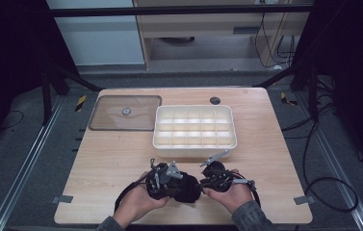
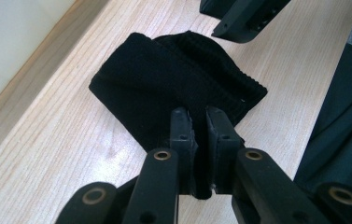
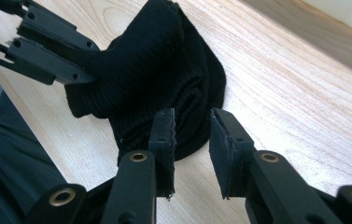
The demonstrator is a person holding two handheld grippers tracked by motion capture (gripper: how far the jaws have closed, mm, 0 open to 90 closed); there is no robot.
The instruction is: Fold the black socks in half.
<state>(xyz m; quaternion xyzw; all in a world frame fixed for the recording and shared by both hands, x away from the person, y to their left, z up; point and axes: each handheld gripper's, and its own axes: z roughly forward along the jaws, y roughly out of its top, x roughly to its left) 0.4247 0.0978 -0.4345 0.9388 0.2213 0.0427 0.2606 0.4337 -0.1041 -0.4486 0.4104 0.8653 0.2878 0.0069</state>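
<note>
Pale wooden tabletop (image 1: 111,159) in the high view carries a white divided tray (image 1: 195,126), a clear lid (image 1: 125,113) and, near the front edge, a black knitted cloth (image 1: 187,189) between the left tongs (image 1: 163,176) and right tongs (image 1: 213,169). Left gripper view: jaws pinching the cloth's (image 2: 173,79) edge. Right gripper view: jaws spread, the cloth's (image 3: 164,74) rim between them. No writing is readable.

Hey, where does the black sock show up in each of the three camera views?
High view: the black sock lies low at the middle, on the table between the two grippers.
Left gripper view: it lies at the middle, its near edge pinched in the left gripper.
Right gripper view: it lies at upper middle, just beyond the open right gripper.
Shared landmark: the pale wooden table beneath the sock.
</note>
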